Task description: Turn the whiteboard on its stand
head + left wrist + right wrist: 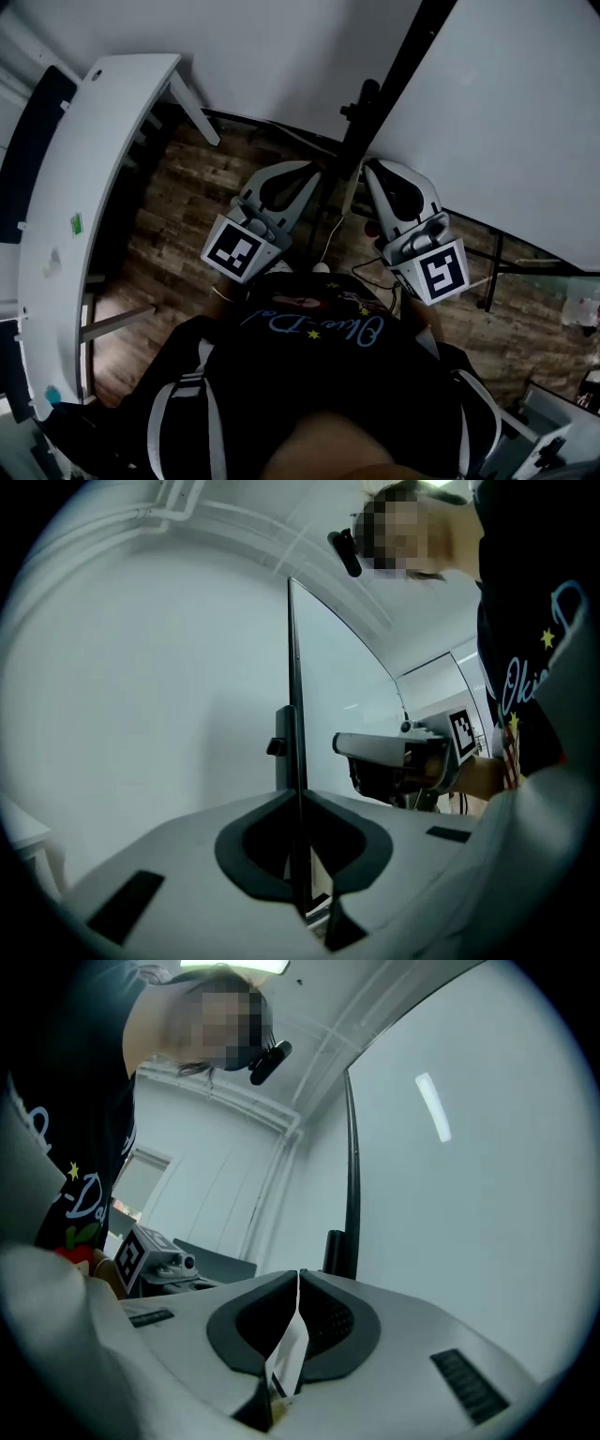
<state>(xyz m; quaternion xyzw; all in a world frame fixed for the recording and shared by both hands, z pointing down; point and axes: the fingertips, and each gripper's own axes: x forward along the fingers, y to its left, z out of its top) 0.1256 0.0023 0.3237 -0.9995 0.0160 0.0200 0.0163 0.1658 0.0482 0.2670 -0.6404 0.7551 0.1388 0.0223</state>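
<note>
Left tool (pixel 298 797) looks pinched on the whiteboard (pixel 337 696) at its black side edge. That edge runs upright through the jaws, with the panel off to the right. Right tool (pixel 295 1275) is pressed together and empty, edge just ahead-right. I'd pivot from the left.

- An office or meeting-type workroom, going by the furnishings and finish.
- A large whiteboard (pixel 506 122) on a black wheeled-looking stand (pixel 375 112) fills the right side; whether it has wheels cannot be seen.
- A long white desk (pixel 103 187) with slanted legs runs along the left.
- The floor (pixel 187 206) is dark wood-look planking, with loose cables (pixel 330 246) trailing across it.
- Plain white walls (pixel 281 47) enclose the room.
- Overhead there is a flat ceiling light (pixel 234 965) and white trunking (pixel 234 527) along the ceiling edge.
- A framed panel, perhaps a window or glass partition (pixel 141 1180), sits in the far wall.
</note>
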